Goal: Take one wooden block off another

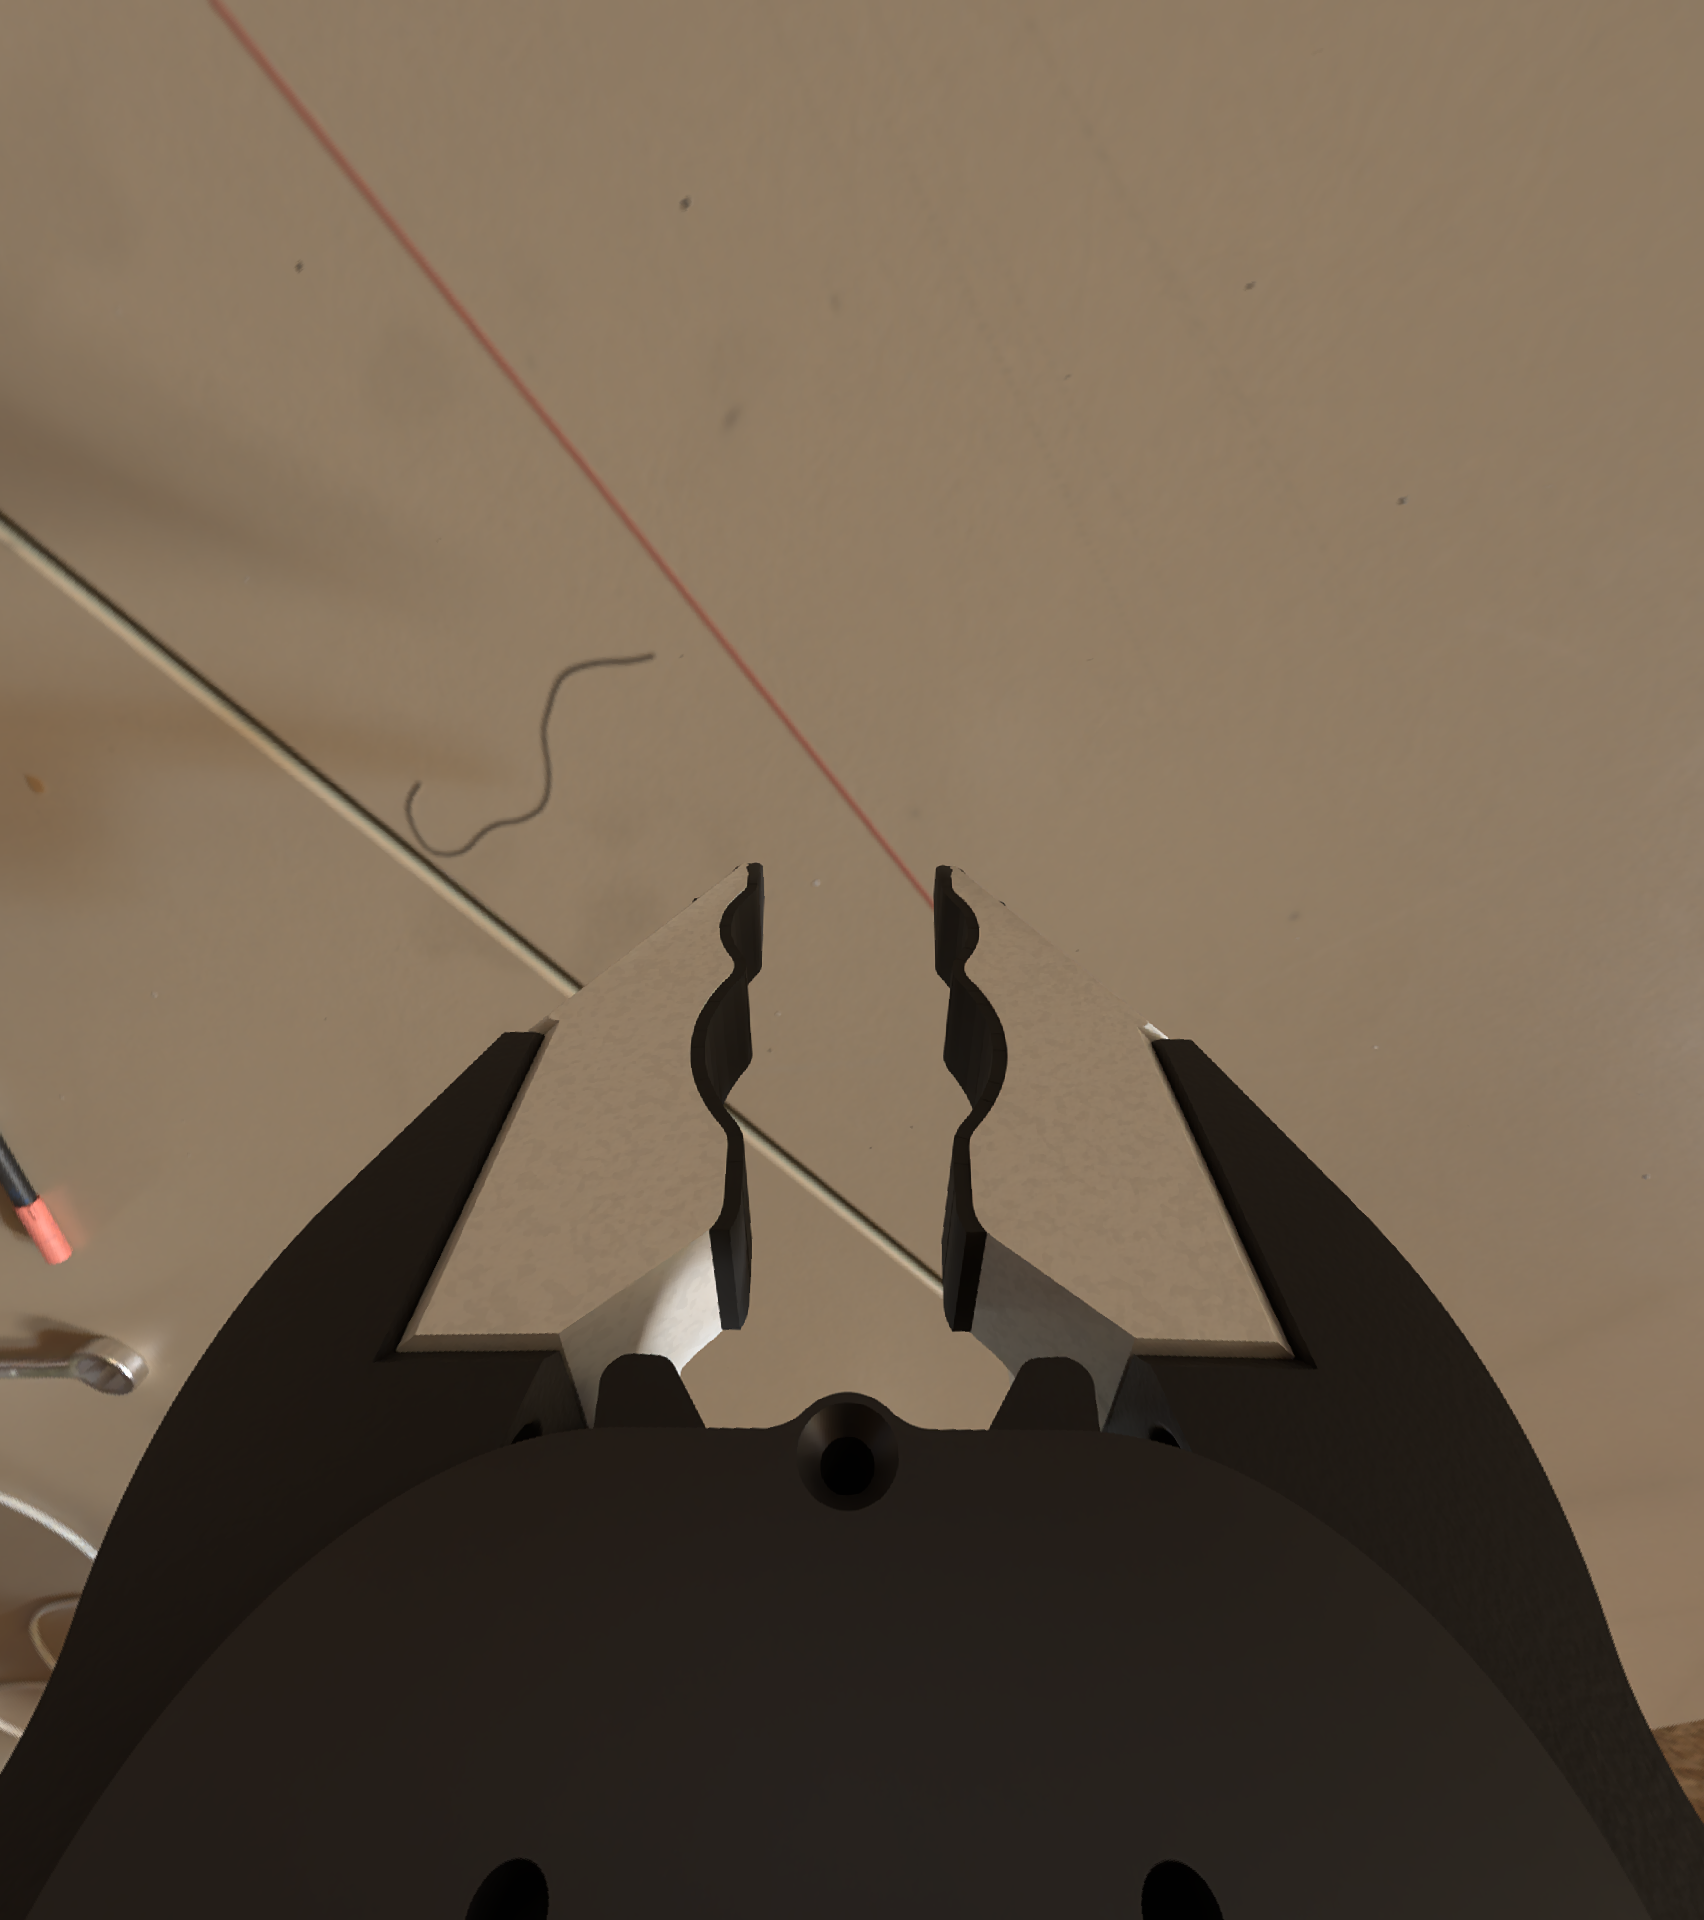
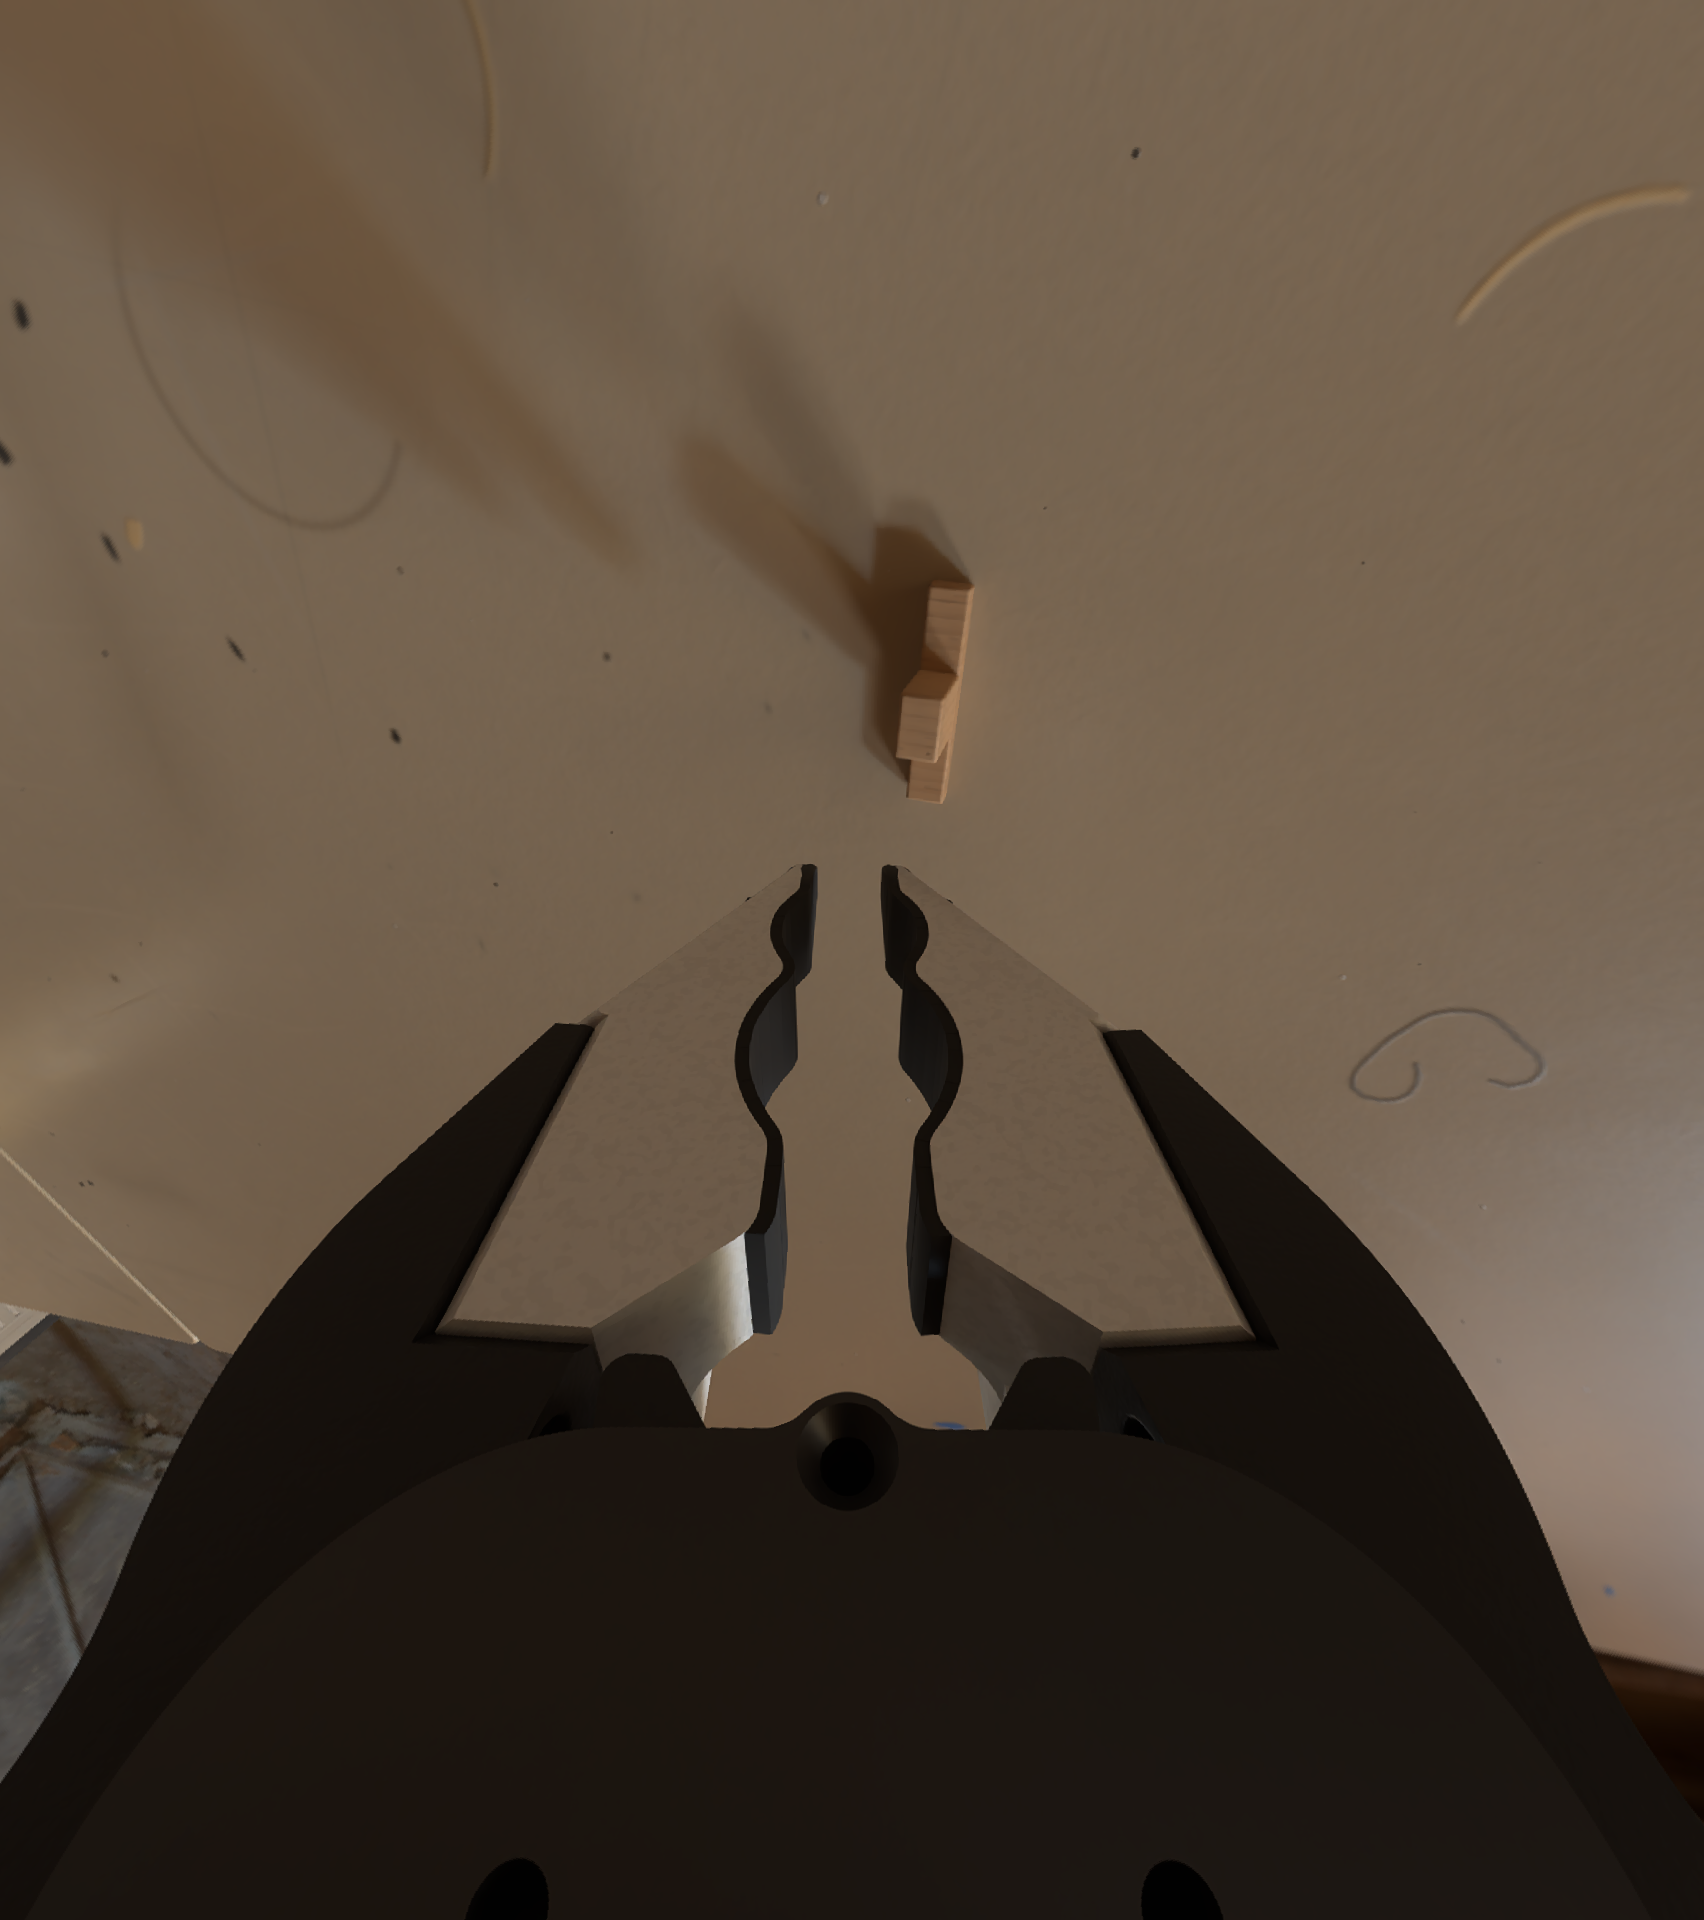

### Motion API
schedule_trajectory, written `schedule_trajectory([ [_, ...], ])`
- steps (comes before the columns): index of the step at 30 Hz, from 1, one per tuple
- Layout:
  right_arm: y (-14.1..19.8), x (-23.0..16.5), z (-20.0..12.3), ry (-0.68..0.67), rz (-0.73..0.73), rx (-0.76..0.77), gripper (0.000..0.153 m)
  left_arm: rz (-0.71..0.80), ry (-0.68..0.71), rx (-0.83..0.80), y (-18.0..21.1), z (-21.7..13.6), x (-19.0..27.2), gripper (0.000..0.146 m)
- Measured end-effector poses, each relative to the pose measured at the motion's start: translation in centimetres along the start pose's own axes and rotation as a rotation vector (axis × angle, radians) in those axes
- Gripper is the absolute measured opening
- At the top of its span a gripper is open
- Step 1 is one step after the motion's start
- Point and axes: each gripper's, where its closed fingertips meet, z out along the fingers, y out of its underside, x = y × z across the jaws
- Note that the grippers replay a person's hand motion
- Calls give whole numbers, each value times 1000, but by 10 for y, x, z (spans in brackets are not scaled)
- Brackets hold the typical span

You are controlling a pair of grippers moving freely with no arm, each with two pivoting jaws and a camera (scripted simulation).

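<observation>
Right gripper [image 2: 848, 873] held slightly apart, empty; left gripper [image 1: 848, 873] parted, empty.
Stacked wooden blocks [image 2: 931, 675] seen at one o'clock, untouched.

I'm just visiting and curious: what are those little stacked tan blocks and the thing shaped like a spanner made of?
The small stacked tan blocks look like pale unfinished wood: matte, with faint grain lines. The silvery ring-ended spanner looks like polished metal, judging by its bright glints, though only part of it shows.

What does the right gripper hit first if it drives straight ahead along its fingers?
Probably bare tabletop. The right gripper is empty, jaws slightly apart, and the stacked wooden blocks sit just right of its line; depth is unclear, so it might clip them.
</observation>
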Motion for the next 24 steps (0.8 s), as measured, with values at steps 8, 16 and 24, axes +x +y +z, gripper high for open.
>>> schedule_trajectory([
  [8, -17, 9, 5, 145, 27, -38, 11, 80, -24, 22, -12, -1, 27, 37],
  [16, -19, 12, 14, 180, 23, -67, 17, 147, 7, 28, -16, -3, 56, 40],
  [24, -17, 14, 14, 110, 31, -134, 7, 178, 58, 49, -19, -4, 61, 42],
])
